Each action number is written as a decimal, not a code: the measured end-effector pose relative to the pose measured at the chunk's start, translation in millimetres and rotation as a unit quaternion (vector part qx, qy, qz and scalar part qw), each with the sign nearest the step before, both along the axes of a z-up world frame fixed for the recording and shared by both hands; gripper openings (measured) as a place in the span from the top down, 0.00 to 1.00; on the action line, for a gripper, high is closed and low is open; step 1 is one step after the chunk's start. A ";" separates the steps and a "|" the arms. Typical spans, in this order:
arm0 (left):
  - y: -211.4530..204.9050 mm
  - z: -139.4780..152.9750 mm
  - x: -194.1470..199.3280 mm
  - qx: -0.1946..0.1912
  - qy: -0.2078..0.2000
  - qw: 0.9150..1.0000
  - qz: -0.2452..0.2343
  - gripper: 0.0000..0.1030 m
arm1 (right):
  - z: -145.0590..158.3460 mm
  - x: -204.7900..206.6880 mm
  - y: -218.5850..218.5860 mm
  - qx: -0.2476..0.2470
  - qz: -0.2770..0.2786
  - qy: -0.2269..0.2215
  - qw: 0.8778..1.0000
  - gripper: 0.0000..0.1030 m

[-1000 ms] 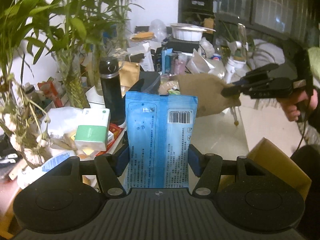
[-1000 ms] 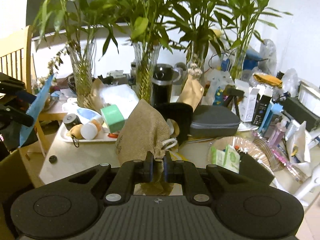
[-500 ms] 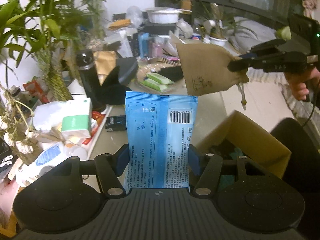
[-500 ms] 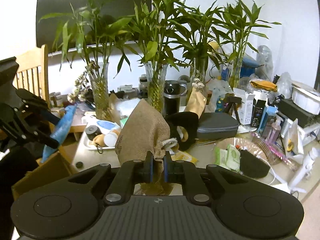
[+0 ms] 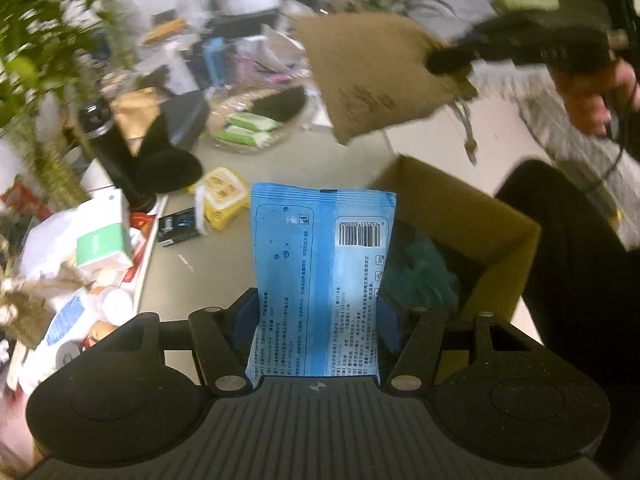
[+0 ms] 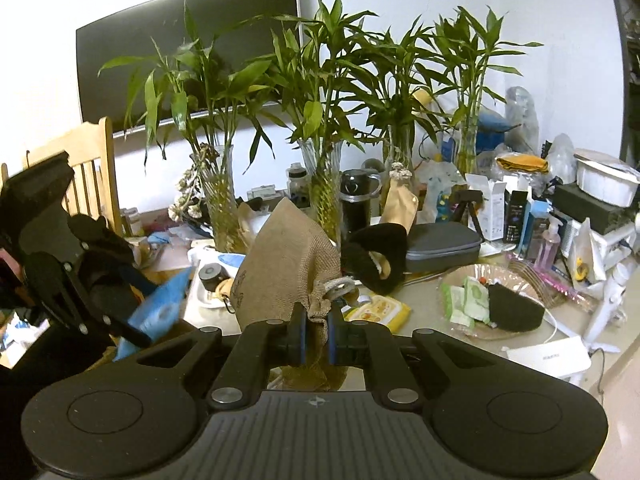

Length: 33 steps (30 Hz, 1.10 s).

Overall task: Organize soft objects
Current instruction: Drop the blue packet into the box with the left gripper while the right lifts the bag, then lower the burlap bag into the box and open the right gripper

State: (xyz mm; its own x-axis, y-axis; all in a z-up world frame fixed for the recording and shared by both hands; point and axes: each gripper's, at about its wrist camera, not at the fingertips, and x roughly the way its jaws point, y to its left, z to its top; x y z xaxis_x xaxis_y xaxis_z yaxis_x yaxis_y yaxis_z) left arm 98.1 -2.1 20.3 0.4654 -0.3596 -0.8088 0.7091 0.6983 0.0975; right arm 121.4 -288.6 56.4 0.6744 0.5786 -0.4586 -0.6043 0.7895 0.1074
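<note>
table: we see a pale top, crowded.
near middle: yellow wipes pack, small black box, black thermos.
far side: glass dish, grey case, plant vases.

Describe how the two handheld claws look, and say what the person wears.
Both the left claw and the right claw are matte black, with a ribbed base, two round caps, silver screws and blue pads. A dark cable hangs below the right hand. The person wears dark clothing.
</note>
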 end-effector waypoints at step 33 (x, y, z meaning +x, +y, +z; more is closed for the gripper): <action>41.3 -1.1 -62.2 -0.039 -0.074 0.983 0.164 0.20 | -31.1 -51.4 2.7 0.049 0.009 0.051 0.997 0.88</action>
